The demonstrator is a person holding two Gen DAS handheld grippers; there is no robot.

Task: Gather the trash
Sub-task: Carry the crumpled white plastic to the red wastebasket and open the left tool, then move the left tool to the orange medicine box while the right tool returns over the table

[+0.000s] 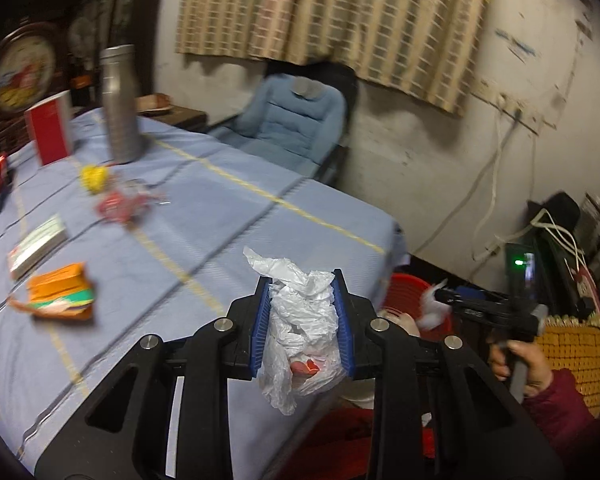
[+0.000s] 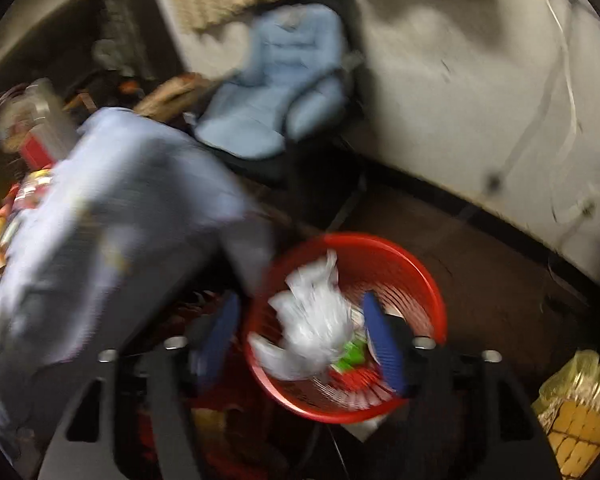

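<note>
My left gripper is shut on a crumpled white plastic bag and hovers over the near right corner of the blue-clothed table. My right gripper stands open above a red basket on the floor. A crumpled white wad sits between its blue pads with a gap on each side; the view is blurred. More trash lies inside the basket. In the left wrist view, the right gripper and the basket are beyond the table corner.
On the table lie an orange packet, a red wrapper, a yellow scrap and a white box. A red box and a metal bottle stand farther back. A blue chair stands by the wall.
</note>
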